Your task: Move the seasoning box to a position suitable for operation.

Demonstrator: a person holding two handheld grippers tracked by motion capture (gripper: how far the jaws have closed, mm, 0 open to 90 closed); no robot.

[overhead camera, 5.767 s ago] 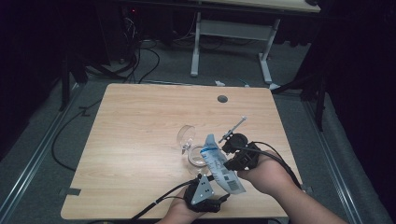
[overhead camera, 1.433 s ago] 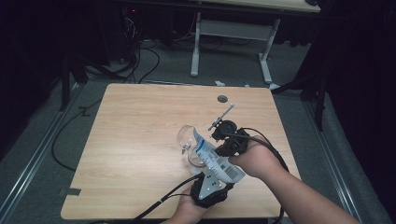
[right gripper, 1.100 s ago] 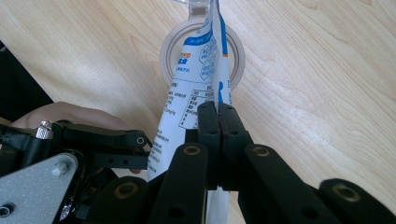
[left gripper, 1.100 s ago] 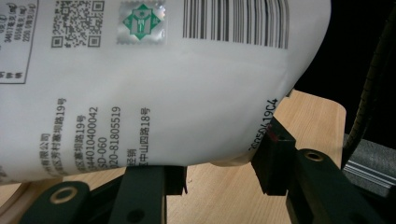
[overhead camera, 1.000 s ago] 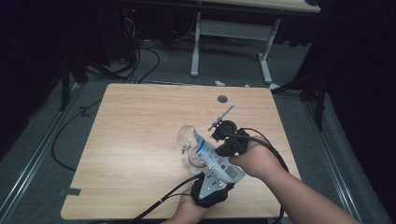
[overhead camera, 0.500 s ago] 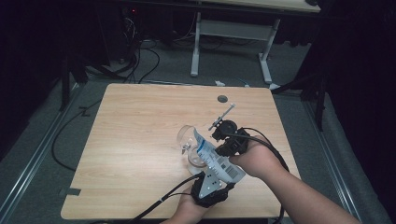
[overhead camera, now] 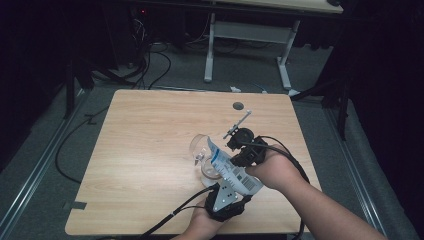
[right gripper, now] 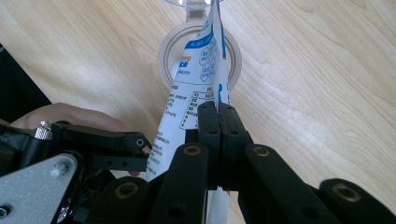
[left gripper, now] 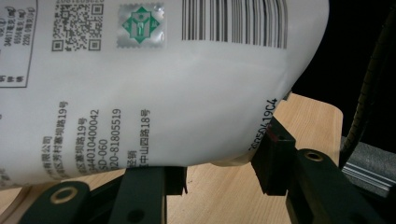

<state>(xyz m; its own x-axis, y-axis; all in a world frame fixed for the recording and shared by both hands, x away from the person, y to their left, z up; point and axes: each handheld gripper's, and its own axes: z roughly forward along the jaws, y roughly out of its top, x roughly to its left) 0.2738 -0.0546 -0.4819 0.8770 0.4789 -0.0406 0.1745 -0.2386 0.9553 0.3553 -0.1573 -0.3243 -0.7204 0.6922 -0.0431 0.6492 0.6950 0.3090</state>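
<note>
Right jaws: pressed together on the side edge of the white pouch [right gripper: 198, 100]; your right gripper [right gripper: 218, 112] pinches the flat seam so the bag cannot twist as it tips

Left jaws: spread about halfway around the pouch's full bottom end; your left gripper [left gripper: 224, 175] has one pad against the printed edge, the other pad's contact is hidden under the bulge, so it looks more like a cradle that carries the weight than a hard squeeze

Pouch: held off the table between both grippers, slanted, barcode end low near you, top corner up and away, over the glass

Glass [overhead camera: 205, 150]: clear stemmed glass with a round foot, on the table just beyond the pouch; the pouch's top corner points at it, likely for pouring; whether it stands or lies I cannot tell

Hands: right hand [overhead camera: 272, 170] comes in from the side, left hand [overhead camera: 202, 227] from below, so each end of the bag is steered separately

Table [overhead camera: 150, 130]: light wood, bare around the work
</note>
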